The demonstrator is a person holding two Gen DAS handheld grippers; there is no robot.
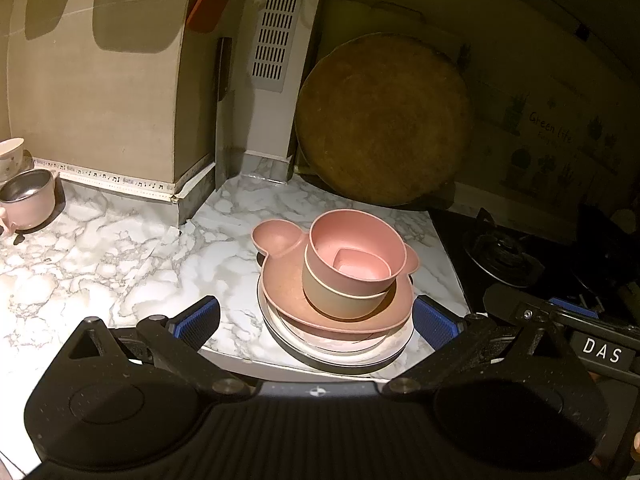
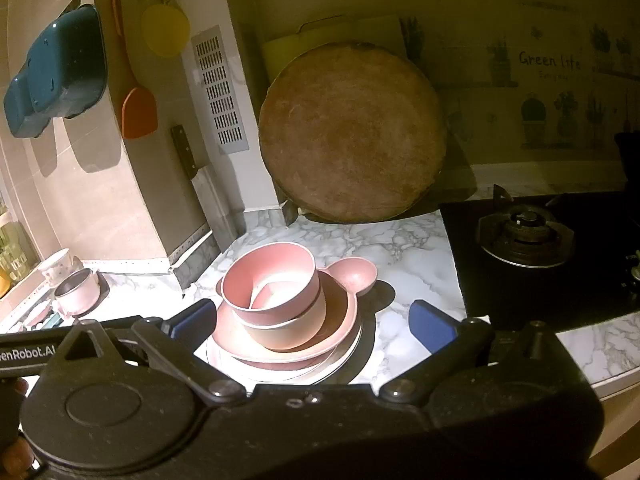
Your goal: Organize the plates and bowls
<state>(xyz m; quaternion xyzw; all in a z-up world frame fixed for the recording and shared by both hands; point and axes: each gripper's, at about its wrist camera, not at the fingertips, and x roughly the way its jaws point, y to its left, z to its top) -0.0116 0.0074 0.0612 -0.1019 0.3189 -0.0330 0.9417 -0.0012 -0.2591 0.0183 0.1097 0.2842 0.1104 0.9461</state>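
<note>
Both grippers, the left gripper (image 1: pixel 316 318) and the right gripper (image 2: pixel 314 326), hang spread wide and empty on either side of one pile of dishes on the counter (image 1: pixel 120 264).

The pile sits near the counter's front edge, beside the black gas hob (image 2: pixel 524 236): a pink bowl (image 1: pixel 356 254) with a smaller pink dish nested in it rests inside a beige bowl (image 1: pixel 340 296), which stands on a pink bear-eared plate (image 1: pixel 280 240), and under that lie pale plates (image 1: pixel 336 352) stacked flat. Neither gripper's blue pads (image 1: pixel 198 318) touch the pile. A round wooden board (image 2: pixel 352 132) leans on the back wall behind it. Far left on the counter stands a pink metal-lined cup (image 1: pixel 28 198), with a white cup (image 1: pixel 10 156) just behind it.
</note>
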